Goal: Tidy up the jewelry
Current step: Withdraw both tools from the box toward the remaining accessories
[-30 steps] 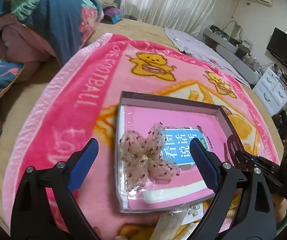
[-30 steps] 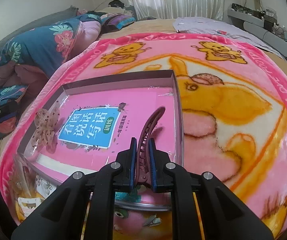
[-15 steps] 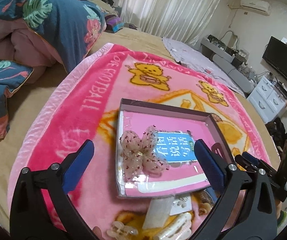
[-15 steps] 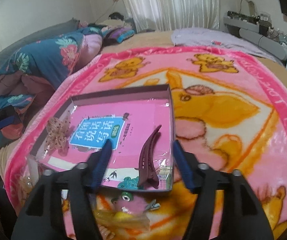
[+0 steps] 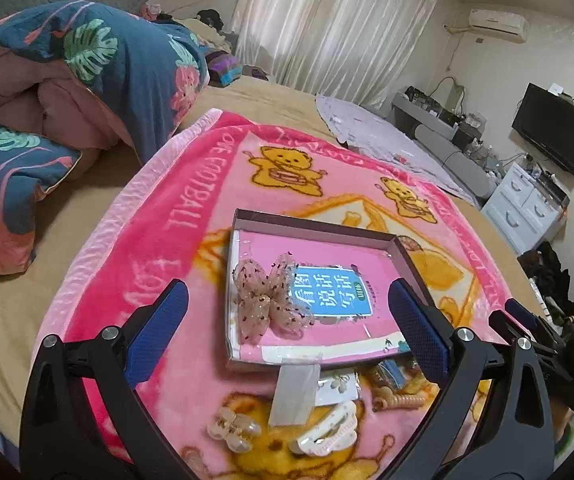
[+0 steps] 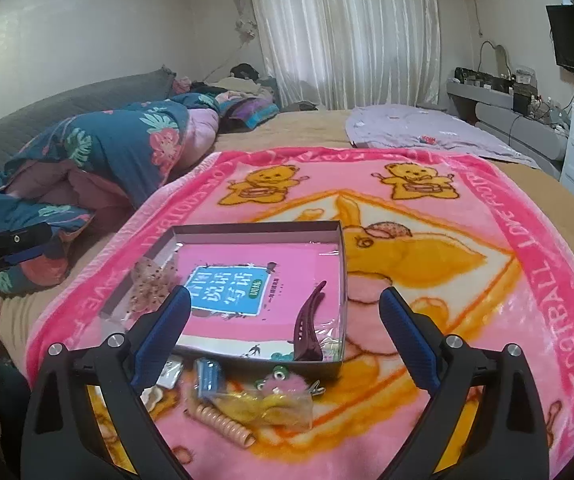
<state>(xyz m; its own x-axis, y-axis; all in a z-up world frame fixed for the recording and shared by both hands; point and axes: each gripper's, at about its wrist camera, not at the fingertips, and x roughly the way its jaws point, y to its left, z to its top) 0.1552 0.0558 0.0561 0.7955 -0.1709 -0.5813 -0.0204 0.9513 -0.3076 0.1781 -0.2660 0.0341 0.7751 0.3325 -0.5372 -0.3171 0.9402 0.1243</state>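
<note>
the left tongs [image 5: 287, 324] stand released, blue pads wide apart with nothing between them. the right tongs [image 6: 285, 324] are released too; their jaws have just been opening, and nothing is gripped between them.

nearest, on the pink fleece blanket with yellow bear pictures [image 6: 467, 280], loose pieces lie in front of the box: a cream plastic claw clip [image 5: 233, 432], a white scalloped hair clip [image 5: 327, 428], a clear plastic packet [image 5: 297, 392], a peach spiral hair tie [image 6: 223, 424], a crinkled clear bag with something yellow inside [image 6: 271, 406] and a small pink fuzzy clip with green eyes [image 6: 283, 380].

just beyond them sits the shallow rectangular cardboard box with grey walls [image 6: 255, 228], lined by a pink book with a blue title panel [image 6: 239, 288]. inside it, a dark maroon plastic duckbill hair clip [image 6: 309, 328] lies near the right wall, close to the front corner, apart from both tongs. at the left side of the box rests a sheer beige bow dotted with red [image 5: 271, 300].

further off, a folded navy quilt with leaf and flower print [image 5: 87, 80] lies on the tan bed [image 5: 271, 104], with a lilac cloth [image 6: 427, 132] to the right. white curtains [image 6: 347, 32] hang at the far wall.
</note>
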